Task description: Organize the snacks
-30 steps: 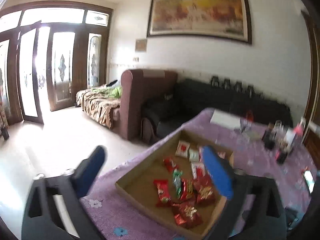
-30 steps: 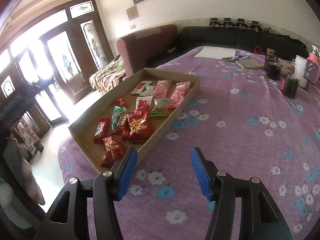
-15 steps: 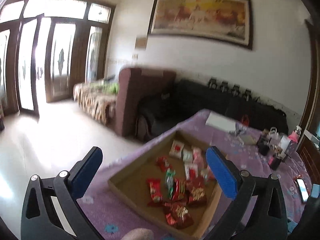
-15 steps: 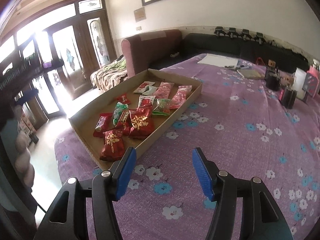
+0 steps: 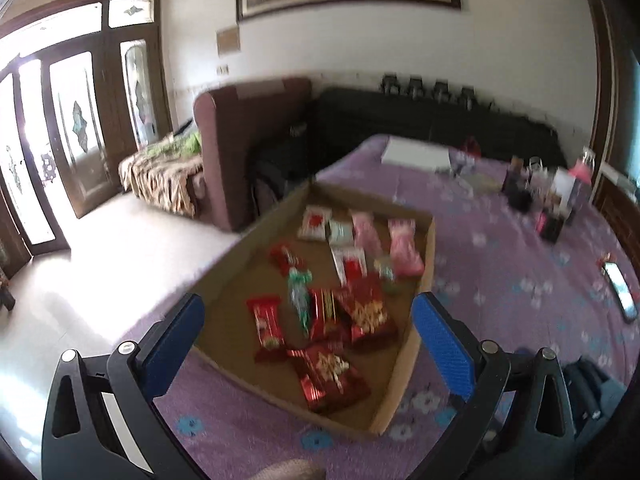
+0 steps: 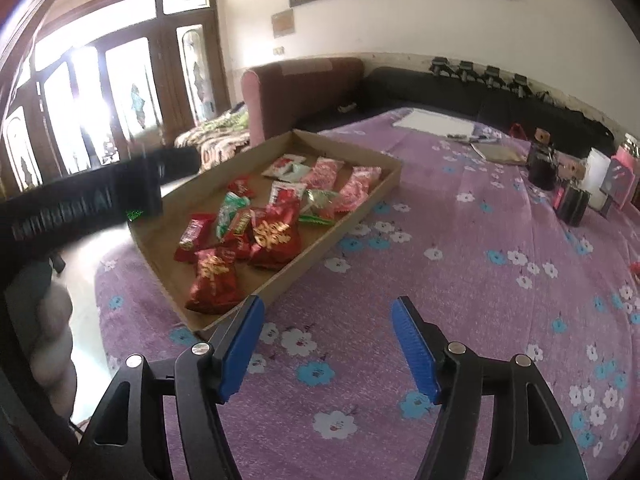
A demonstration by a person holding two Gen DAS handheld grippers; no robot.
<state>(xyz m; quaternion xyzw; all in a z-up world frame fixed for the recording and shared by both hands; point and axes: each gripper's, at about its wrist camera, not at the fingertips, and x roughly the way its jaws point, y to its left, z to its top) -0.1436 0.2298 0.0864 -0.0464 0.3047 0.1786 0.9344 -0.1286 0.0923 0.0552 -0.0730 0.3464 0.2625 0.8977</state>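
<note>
A shallow cardboard tray [image 5: 430, 248] [image 6: 352, 216] lies on the purple flowered tablecloth near the table's left edge. It holds several snack packets: red ones [image 5: 332, 372] [image 6: 214, 276] at the near end, a green one [image 6: 230, 210] in the middle, pink ones [image 5: 404, 240] [image 6: 358, 186] at the far end. My left gripper [image 5: 308, 344] is open and empty, held above the tray's near end. My right gripper [image 6: 328, 344] is open and empty, above the cloth just right of the tray's near corner.
Dark cups, a white box and pink items [image 6: 576, 184] stand at the table's far right. White paper [image 6: 434, 124] and a notebook lie at the far end. A phone [image 5: 620, 290] lies at the right. A sofa [image 6: 304, 88] and glass doors stand beyond the table.
The left gripper has moved closer over the tray and tilted down toward it. The right gripper has shifted slightly; the left gripper's body now shows at the right view's left edge.
</note>
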